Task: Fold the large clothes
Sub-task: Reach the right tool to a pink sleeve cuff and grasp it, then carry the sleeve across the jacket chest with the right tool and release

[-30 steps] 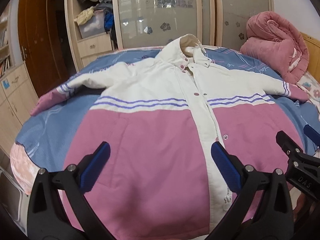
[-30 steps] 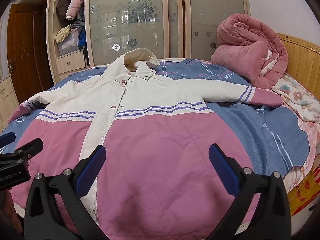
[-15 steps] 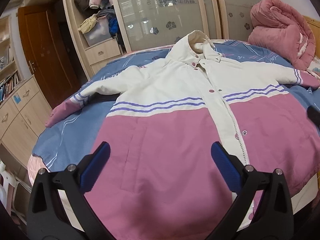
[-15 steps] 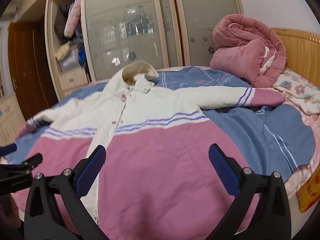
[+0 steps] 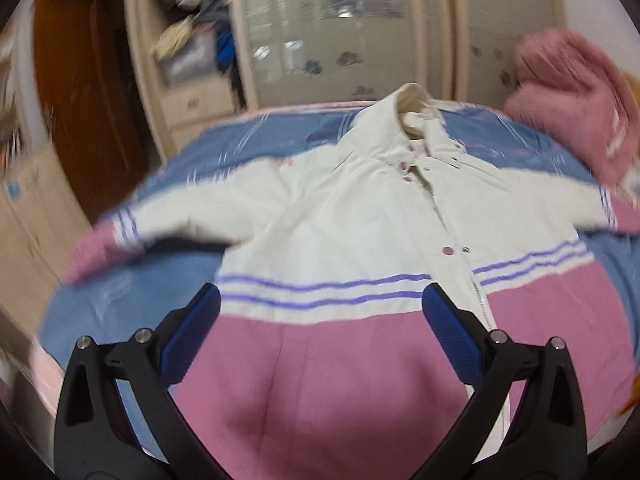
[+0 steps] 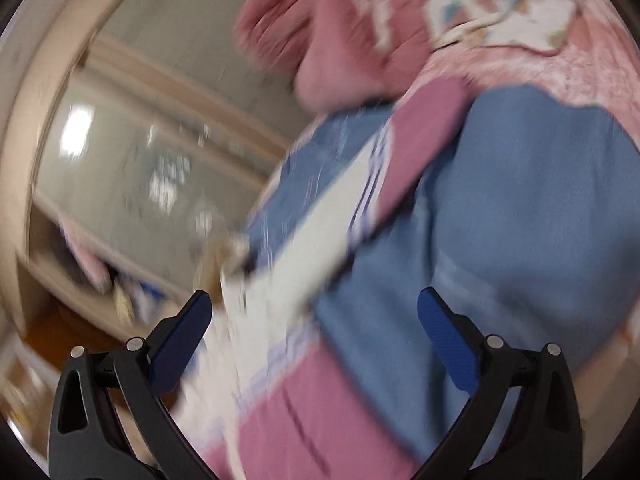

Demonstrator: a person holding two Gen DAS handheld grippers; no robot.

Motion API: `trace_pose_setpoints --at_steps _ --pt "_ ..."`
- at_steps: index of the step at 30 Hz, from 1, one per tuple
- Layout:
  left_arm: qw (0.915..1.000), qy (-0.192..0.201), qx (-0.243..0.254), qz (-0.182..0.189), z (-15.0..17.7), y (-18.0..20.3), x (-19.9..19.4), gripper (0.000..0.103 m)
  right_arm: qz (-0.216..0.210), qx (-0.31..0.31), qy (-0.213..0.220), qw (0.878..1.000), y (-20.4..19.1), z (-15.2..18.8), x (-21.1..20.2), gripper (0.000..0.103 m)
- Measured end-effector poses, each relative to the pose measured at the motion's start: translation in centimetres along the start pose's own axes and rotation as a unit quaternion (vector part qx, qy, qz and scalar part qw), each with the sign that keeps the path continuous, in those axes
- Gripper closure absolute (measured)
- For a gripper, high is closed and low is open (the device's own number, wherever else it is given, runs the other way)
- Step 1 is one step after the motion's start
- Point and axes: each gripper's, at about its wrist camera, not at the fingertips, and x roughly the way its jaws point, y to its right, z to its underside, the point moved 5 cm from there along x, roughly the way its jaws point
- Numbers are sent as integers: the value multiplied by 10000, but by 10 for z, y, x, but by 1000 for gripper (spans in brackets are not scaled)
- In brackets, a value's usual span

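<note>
The jacket (image 5: pixel 360 240), cream above and pink below with purple stripes, lies flat and face up on the blue bedspread (image 5: pixel 132 292), sleeves spread to both sides and collar toward the wardrobe (image 5: pixel 340 32). The left gripper (image 5: pixel 320 308) hangs above the pink lower part, jaws wide apart and empty. The right gripper (image 6: pixel 314 306), tilted, views one sleeve (image 6: pixel 412 148) through heavy blur; its jaws also stand wide apart, holding nothing. A pink quilt (image 5: pixel 568 100) is bundled beside the jacket.

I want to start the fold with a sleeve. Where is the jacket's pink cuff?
In the right wrist view, the pink cuff lies on the blue sheet, just below the rolled pink quilt.
</note>
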Motion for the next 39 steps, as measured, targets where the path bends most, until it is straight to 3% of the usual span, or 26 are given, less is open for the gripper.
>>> trace_pose_setpoints --at_steps 3,5,6,9,13,17,19,23,24,25,30,33,39 --pt "9998 64 -184 88 3 -5 6 2 15 585 -114 9982 33 -41 21 1" --pt "9991 412 -50 47 -3 -4 1 2 205 922 -61 9955 57 -62 38 1" --pt "9979 645 -14 20 -6 -4 -3 2 261 948 -13 9952 64 -71 42 4" --pt "9958 854 -235 223 -9 -6 -3 2 435 770 4 9961 71 -86 63 17" --pt "9957 513 -543 555 -6 -8 16 2 696 592 -32 9958 76 -103 97 24" --pt "9979 528 -196 304 -6 -3 21 2 918 819 69 9924 95 -120 121 29" --pt "9977 595 -127 285 -5 -4 22 2 1072 902 149 9900 104 -131 135 40" --pt "9976 573 -164 355 -5 -5 25 2 1220 1045 140 9869 112 -142 157 46" --pt "9977 539 -179 374 -5 -6 26 2 1330 982 191 9861 110 -145 159 63" --pt "9978 526 -178 365 -4 -7 27 2 1349 954 253 9859 109 -146 158 88" --pt "9983 555 -52 159 -8 -9 25 2 1393 300 684 9874 68 -151 147 95" --pt "9981 613 -21 1 -9 -13 20 2 1483 -494 1067 9819 12 -152 131 95" --pt "9987 472 -176 36 -13 -28 16 2 1160 -2078 1647 9572 -144 -121 107 95"
